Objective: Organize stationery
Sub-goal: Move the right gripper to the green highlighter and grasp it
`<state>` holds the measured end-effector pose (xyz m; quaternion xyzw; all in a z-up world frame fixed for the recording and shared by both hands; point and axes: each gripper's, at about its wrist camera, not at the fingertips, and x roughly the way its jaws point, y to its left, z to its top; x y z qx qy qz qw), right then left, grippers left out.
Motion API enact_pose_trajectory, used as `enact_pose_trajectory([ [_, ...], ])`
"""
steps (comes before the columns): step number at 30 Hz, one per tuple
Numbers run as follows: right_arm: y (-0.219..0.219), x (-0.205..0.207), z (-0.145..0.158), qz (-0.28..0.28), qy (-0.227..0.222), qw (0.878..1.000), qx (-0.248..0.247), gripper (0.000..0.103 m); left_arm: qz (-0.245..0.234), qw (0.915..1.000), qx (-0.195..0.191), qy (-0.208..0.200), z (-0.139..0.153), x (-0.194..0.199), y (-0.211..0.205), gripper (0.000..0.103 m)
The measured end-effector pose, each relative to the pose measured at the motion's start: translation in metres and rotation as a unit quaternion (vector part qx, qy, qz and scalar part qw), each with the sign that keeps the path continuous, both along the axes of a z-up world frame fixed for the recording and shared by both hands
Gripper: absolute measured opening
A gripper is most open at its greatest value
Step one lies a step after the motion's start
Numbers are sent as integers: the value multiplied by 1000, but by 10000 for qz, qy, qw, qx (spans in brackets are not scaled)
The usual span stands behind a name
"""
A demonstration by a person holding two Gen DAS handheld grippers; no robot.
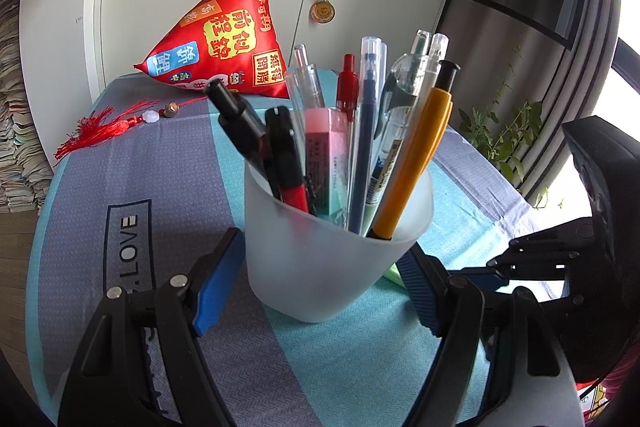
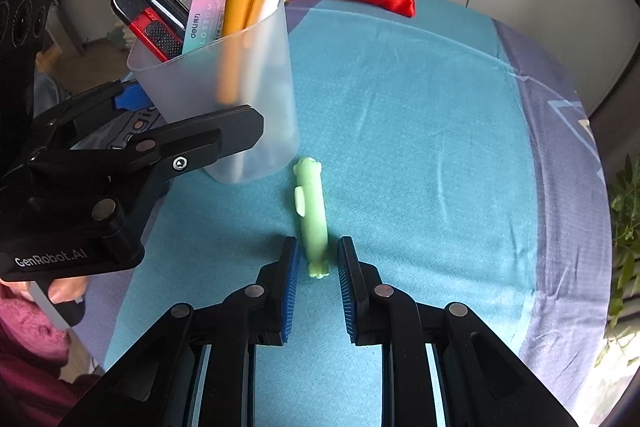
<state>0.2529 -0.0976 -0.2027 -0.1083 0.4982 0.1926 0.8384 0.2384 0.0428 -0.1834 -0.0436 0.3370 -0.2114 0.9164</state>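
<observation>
Left gripper jaws clamped on frosted pen cup. Right gripper jaws narrowly open, straddling near end of green pen flat on surface, pads not touching.

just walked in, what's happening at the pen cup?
A person is tidying stationery with two handheld grippers. The left gripper clamps the frosted cup, already full of pens. The right gripper sits low over the table, jaws either side of a green pen lying beside the cup, not yet gripping it.
</observation>
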Motion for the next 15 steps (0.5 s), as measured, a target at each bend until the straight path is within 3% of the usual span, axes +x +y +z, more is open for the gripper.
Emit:
enact_pose_trajectory([
  [1,0,-3,1,22,-57,9999,-79,12,0,10000,1,0,0,0,0,76],
  [6,-11,-19,24,-3,-270,9996,97,12,0,10000,1,0,0,0,0,76],
  [15,-23,-39,93,-111,-948,9930,695,11,-1,10000,1,0,0,0,0,76],
])
